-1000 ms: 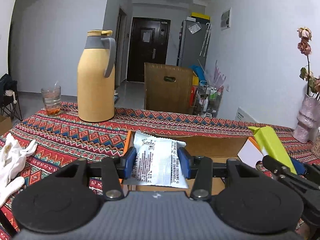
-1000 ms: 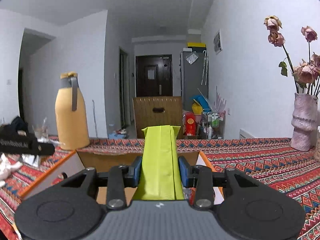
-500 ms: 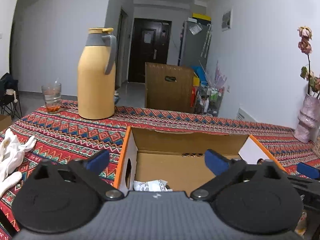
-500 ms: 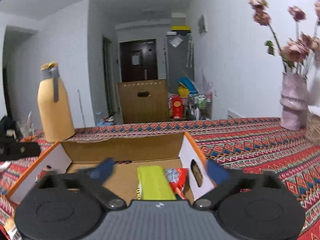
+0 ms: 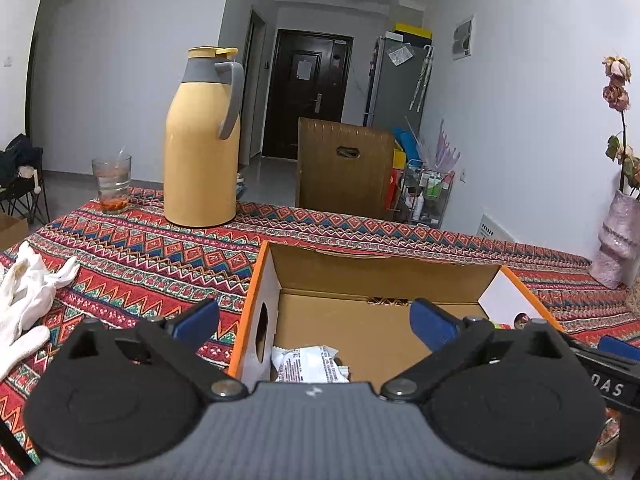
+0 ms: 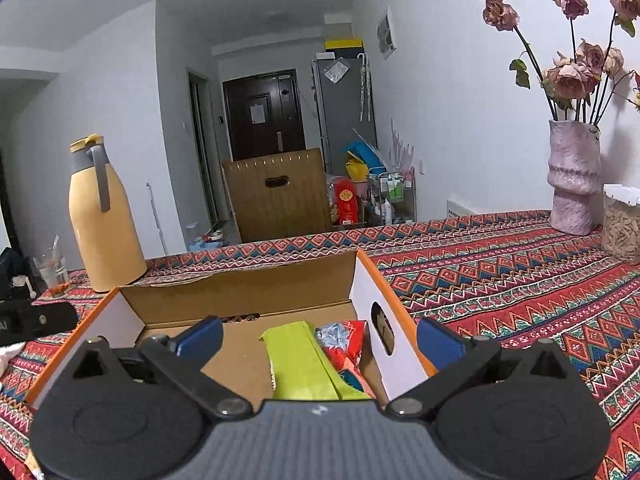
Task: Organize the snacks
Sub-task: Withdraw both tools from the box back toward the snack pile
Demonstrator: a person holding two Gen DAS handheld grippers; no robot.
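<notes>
Left wrist view: white gloves [image 5: 28, 300] are laid at the cloth's left edge; glass [image 5: 112, 184], yellow flask [image 5: 202, 140]; left gripper [image 5: 316, 322] is held wide apart, empty, over the cardboard box [image 5: 256, 280]; a white packet [image 5: 310, 364] lies inside at its near left. Right wrist view: right gripper [image 6: 320, 338] is spread wide, empty; green packet [image 6: 296, 364] and red packet [image 6: 346, 340] lie side by side in the box's right end; vase [image 6: 572, 184], jar [image 6: 622, 224].

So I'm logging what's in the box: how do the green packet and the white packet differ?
The green packet is plain lime and long; the white packet is crinkled with small dark print. The green packet lies beside a red packet near the box's right wall, the white packet near its left wall. Both lie loose inside.
</notes>
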